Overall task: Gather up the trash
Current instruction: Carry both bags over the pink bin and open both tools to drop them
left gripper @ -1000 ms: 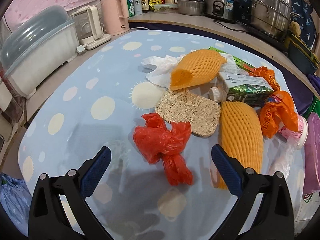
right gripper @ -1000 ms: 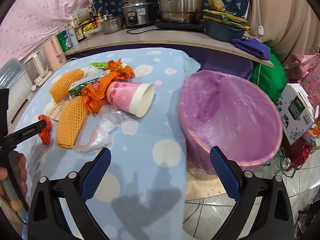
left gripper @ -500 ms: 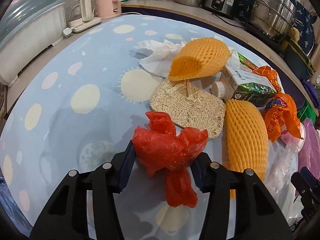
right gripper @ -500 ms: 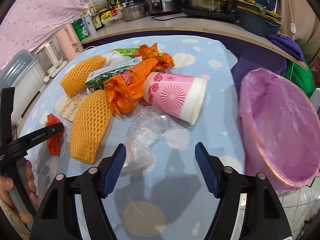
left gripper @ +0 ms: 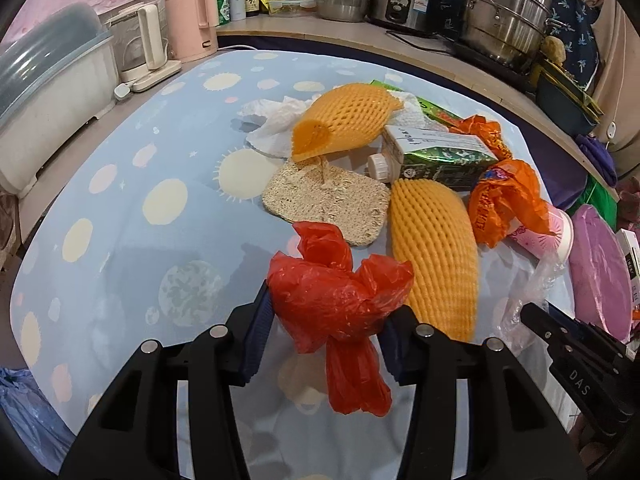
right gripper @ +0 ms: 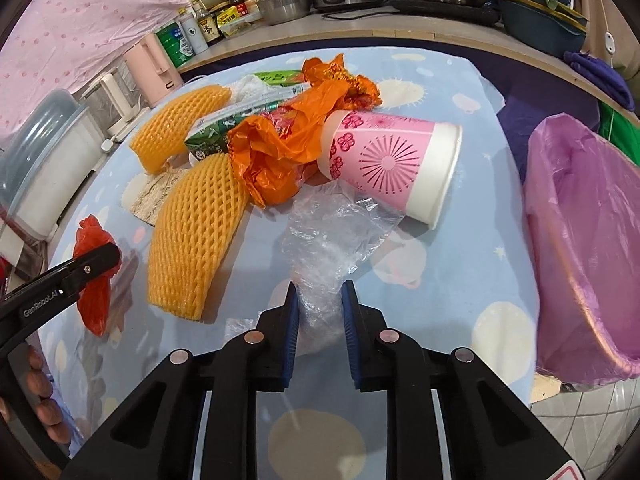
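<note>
My left gripper [left gripper: 326,312] is shut on a crumpled red plastic bag [left gripper: 340,296] and holds it just above the blue tablecloth [left gripper: 120,208]; the bag also shows in the right wrist view [right gripper: 94,276]. My right gripper [right gripper: 319,300] is shut on a clear plastic bag [right gripper: 336,232] lying on the cloth. Beyond lie two orange foam nets [right gripper: 192,236], a green carton [left gripper: 440,152], an orange bag [right gripper: 280,152], a pink paper cup [right gripper: 388,164] on its side and a loofah pad [left gripper: 328,204]. A bin with a purple liner [right gripper: 580,240] stands off the table's right edge.
White tissue [left gripper: 272,124] lies behind the far net. A white lidded container [left gripper: 44,92], kettles [left gripper: 148,48], bottles and steel pots [left gripper: 504,12] line the counter behind. A box [left gripper: 632,256] sits beyond the bin.
My left gripper has closed on the red bag and lifted it. My right gripper has moved left from the bin to the clear bag and closed on it.
</note>
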Available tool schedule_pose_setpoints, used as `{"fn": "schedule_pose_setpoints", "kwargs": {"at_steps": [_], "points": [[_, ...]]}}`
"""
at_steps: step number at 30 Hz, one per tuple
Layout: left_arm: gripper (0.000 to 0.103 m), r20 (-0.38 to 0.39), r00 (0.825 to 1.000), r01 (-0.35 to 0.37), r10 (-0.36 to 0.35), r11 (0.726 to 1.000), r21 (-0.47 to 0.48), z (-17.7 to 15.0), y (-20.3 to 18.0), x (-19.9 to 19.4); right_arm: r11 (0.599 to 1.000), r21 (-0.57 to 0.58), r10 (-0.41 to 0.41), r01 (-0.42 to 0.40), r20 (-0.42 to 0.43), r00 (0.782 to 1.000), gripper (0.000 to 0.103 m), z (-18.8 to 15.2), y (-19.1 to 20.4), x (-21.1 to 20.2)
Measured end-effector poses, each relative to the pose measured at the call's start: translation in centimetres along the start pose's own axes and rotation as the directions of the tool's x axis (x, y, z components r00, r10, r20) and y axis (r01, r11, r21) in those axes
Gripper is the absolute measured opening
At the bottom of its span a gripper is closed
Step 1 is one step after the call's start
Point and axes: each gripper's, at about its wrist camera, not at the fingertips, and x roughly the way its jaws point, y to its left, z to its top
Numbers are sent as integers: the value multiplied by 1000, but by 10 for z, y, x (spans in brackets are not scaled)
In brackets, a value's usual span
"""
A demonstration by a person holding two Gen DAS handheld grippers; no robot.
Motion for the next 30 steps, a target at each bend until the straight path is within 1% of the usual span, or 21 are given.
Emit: {"fn": "schedule_pose_setpoints", "kwargs": {"at_steps": [6, 12, 15, 19, 24, 28, 30], "points": [[45, 22, 999, 39, -41, 997, 64, -8, -31, -27, 1000, 29, -6, 4, 52, 999, 19, -4, -15, -34], [45, 37, 992, 110, -117, 981, 160, -18, -82, -52, 997, 70, -42, 34, 120, 992, 19, -12, -44, -76], [45, 49, 987, 139, -154, 964, 227, -23, -114, -62, 992, 98, -87, 73, 152, 985, 19, -18, -64, -96], [45, 59, 975, 187, -216, 930, 317, -27, -160, -74, 979, 166, -151, 120, 186, 971, 19, -25, -101, -121], [45, 55, 949, 268, -311, 884, 382, -23, -213, -82, 954, 245, -228, 174, 213, 950, 20, -28, -149, -145], [45, 67, 933, 292, -354, 852, 434, -16, -254, -84, 936, 290, -271, 199, 232, 934, 20, -22, -179, -156], [45, 69, 930, 291, -360, 840, 457, -13, -273, -80, 929, 300, -293, 217, 238, 926, 21, -17, -191, -157]]}}
